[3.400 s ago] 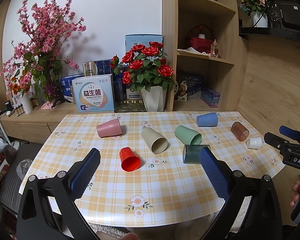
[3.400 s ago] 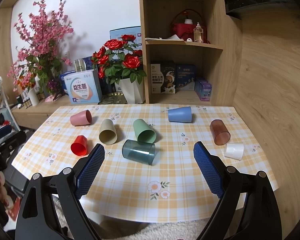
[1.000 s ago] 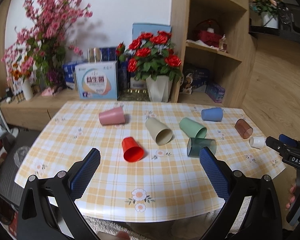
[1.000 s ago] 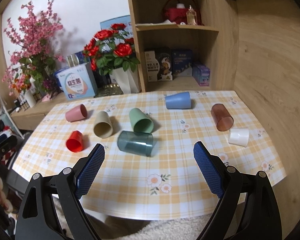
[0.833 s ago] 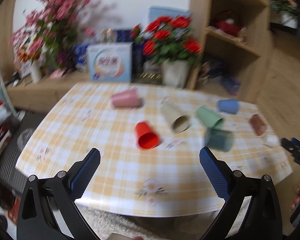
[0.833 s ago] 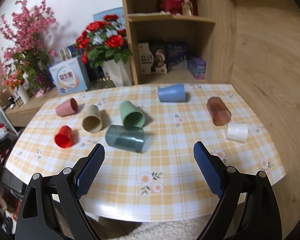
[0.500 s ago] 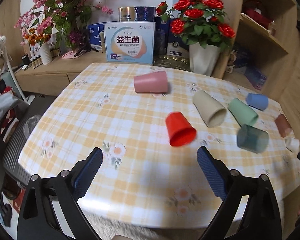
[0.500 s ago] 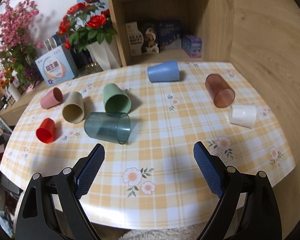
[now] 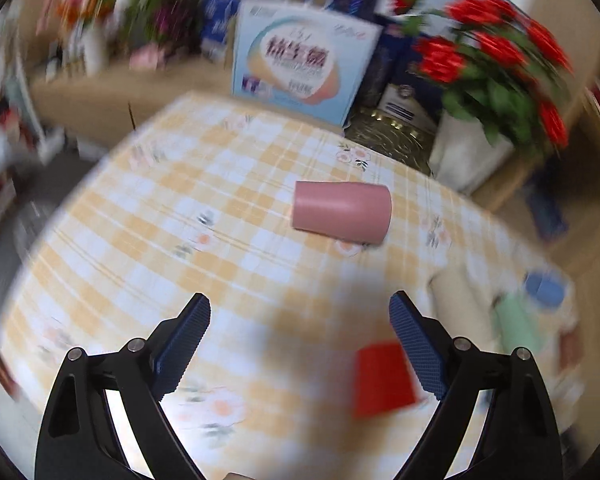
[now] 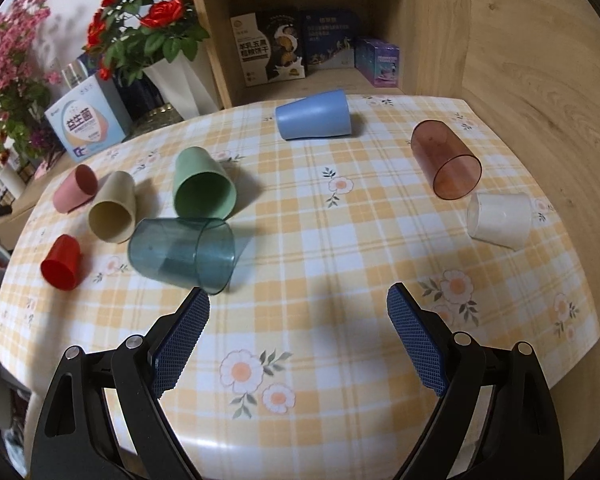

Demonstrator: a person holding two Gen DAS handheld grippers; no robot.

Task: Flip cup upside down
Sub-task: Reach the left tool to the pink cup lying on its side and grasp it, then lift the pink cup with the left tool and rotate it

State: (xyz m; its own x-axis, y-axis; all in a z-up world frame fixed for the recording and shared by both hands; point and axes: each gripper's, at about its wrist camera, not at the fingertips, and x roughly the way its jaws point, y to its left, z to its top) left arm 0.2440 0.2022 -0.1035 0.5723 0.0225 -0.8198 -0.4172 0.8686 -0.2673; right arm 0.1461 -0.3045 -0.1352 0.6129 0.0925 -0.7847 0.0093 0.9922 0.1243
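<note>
Several cups lie on their sides on the checked tablecloth (image 10: 340, 248). In the blurred left wrist view a pink cup (image 9: 342, 214) lies straight ahead of my open, empty left gripper (image 9: 299, 340), and a red cup (image 9: 382, 378) lies beside its right finger. In the right wrist view my open, empty right gripper (image 10: 298, 338) hovers over the near table edge. Ahead lie a teal see-through cup (image 10: 182, 254), a green cup (image 10: 202, 190), a beige cup (image 10: 114, 208), a red cup (image 10: 62, 262), a pink cup (image 10: 76, 188), a blue cup (image 10: 314, 114), a brown see-through cup (image 10: 446, 164) and a white cup (image 10: 500, 220).
A vase of red roses (image 10: 148, 28), a white-blue box (image 10: 88, 122) and pink blossoms (image 10: 8, 64) stand on a low sideboard behind the table. A wooden shelf unit (image 10: 312, 48) with boxes stands at the back right. A wooden wall (image 10: 540, 60) runs along the right.
My left gripper has swung left and moved in over the table toward the pink cup, its view blurred by motion. My right gripper has moved closer and lower over the table. All cups lie unmoved.
</note>
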